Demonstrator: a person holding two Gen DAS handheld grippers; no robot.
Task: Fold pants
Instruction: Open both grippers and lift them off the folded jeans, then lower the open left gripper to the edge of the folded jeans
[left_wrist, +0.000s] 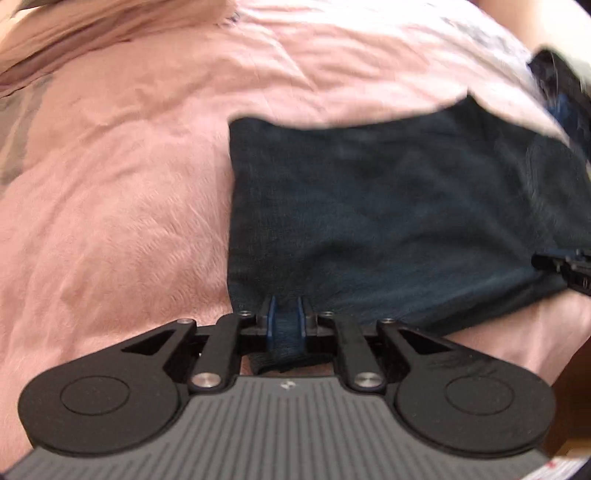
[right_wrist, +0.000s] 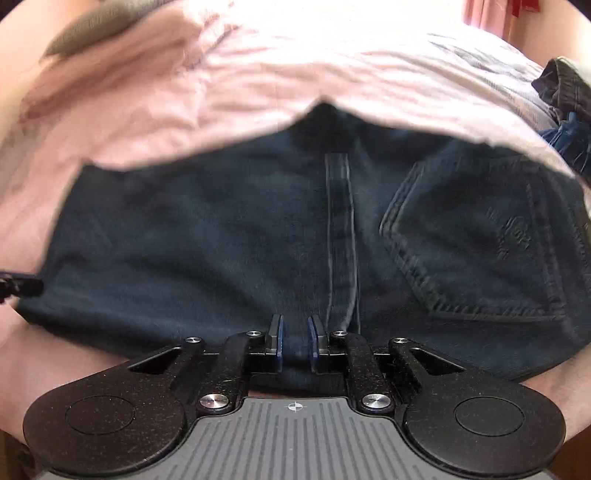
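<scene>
Tools both pinch your jeans' near edge — left tool (left_wrist: 286, 317) at the jeans' (left_wrist: 388, 206) seven o'clock corner, right tool (right_wrist: 295, 341) beside the seam; pink bedspread (left_wrist: 110, 184) underneath.

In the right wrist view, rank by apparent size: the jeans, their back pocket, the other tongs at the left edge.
1. jeans
2. back pocket
3. left tongs, only their tip in view, so true size is unsure.
</scene>
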